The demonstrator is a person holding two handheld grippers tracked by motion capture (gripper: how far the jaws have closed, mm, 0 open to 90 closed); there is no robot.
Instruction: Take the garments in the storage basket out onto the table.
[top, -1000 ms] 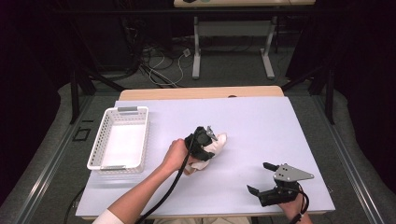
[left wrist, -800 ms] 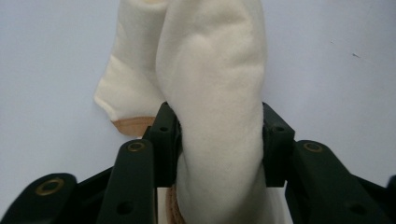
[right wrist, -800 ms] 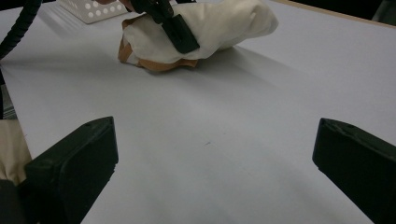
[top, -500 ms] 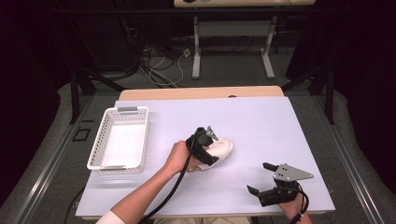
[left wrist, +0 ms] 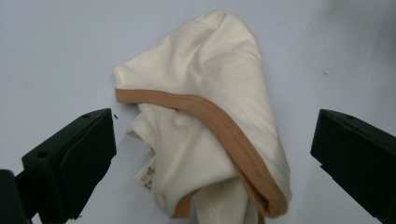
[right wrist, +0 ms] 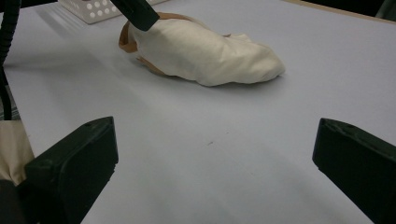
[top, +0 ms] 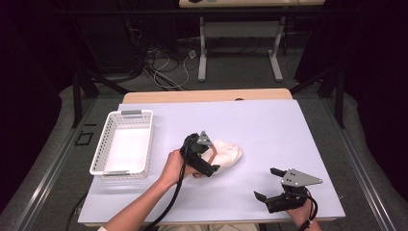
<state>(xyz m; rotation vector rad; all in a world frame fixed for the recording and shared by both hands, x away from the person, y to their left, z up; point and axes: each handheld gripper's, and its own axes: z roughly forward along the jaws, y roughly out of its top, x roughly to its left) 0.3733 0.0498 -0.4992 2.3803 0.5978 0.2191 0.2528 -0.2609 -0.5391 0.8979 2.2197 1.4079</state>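
Observation:
A cream cloth with a tan trim (top: 230, 153) lies crumpled in the middle of the pale table (top: 288, 134). My left gripper (top: 211, 155) is at its left end, and its jaws have just been opening. In the left gripper view the cloth (left wrist: 205, 88) lies between the wide-apart jaws of the left gripper (left wrist: 212, 140), and neither pad touches it. My right gripper (top: 265, 183) stands open near the front right edge with nothing in it. The right gripper view looks past the right gripper (right wrist: 215, 154) over bare table to the cloth (right wrist: 205, 51).
A white perforated basket (top: 98, 154) stands at the table's left side, with nothing in it; its corner (right wrist: 88, 9) appears in the right gripper view. A black cable trails from the left gripper along the forearm. A wooden strip edges the far side.
The left jaws have opened and let go of the cloth, which now lies stretched out to the right. The left hand has drawn back slightly to the left. The right gripper has kept still.

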